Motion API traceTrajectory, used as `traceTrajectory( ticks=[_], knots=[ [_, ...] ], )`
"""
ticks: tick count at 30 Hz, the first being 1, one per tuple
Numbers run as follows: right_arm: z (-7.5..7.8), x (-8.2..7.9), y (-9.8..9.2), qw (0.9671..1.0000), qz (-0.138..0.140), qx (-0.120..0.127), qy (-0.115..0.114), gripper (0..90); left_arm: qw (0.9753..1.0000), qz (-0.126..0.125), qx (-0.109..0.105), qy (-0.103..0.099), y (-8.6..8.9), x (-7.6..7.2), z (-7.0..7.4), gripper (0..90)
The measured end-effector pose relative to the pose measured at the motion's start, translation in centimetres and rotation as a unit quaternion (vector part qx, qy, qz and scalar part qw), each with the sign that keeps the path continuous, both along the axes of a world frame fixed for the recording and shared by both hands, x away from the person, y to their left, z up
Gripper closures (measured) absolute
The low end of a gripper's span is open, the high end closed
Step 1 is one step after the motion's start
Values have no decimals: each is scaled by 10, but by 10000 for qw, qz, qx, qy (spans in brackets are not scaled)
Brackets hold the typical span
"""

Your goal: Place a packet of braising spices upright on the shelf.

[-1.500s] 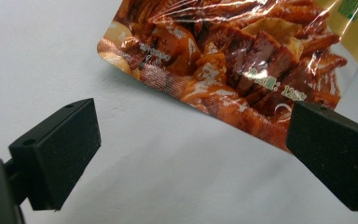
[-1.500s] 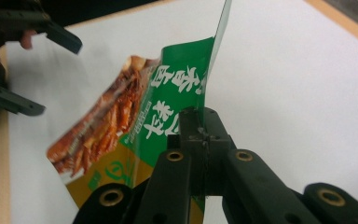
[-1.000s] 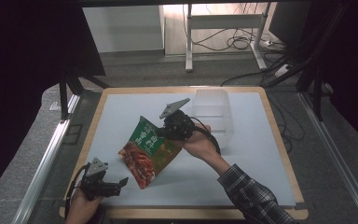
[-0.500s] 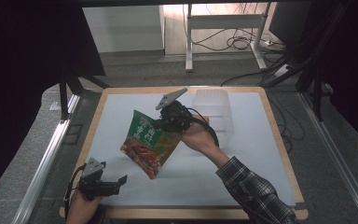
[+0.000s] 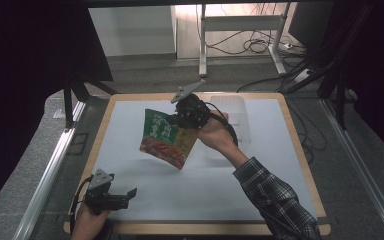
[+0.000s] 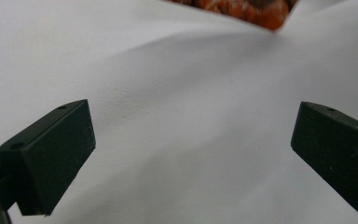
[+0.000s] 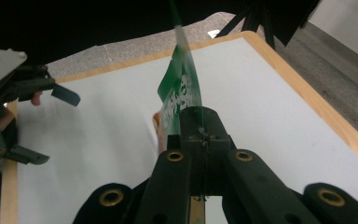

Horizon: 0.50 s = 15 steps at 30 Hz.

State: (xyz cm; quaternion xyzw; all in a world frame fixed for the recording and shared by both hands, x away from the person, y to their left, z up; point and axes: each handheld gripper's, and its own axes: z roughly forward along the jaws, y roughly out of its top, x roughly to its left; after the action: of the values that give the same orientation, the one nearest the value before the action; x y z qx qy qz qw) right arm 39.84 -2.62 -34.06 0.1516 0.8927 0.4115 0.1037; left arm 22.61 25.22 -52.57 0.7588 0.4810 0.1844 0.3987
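Snack bag (image 5: 166, 138), green up top with red-orange food printed below, hangs tilted above the middle of the white table (image 5: 260, 165), clamped at its upper edge by my right gripper (image 5: 180, 120). Plenty of bare surface all around it, wooden rim well off. My left gripper (image 5: 125, 194) sits near the front edge, jaws wide apart, holding nothing.

The snack bag (image 5: 167, 137) carries pale lettering too blurred to read.
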Motion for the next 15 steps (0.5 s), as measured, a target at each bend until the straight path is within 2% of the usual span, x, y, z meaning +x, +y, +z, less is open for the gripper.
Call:
traceTrajectory(
  ticks=[7, 15],
  knots=[
    [7, 14, -3, 9997, -241, -4, -83, 895, 10000, -21, 20, 14, 0, 0, 0, 0],
    [20, 30, -5, 9993, -349, 89, -136, 895, 10000, -1, -29, 28, 0, 0, 0, 0]
  ],
)
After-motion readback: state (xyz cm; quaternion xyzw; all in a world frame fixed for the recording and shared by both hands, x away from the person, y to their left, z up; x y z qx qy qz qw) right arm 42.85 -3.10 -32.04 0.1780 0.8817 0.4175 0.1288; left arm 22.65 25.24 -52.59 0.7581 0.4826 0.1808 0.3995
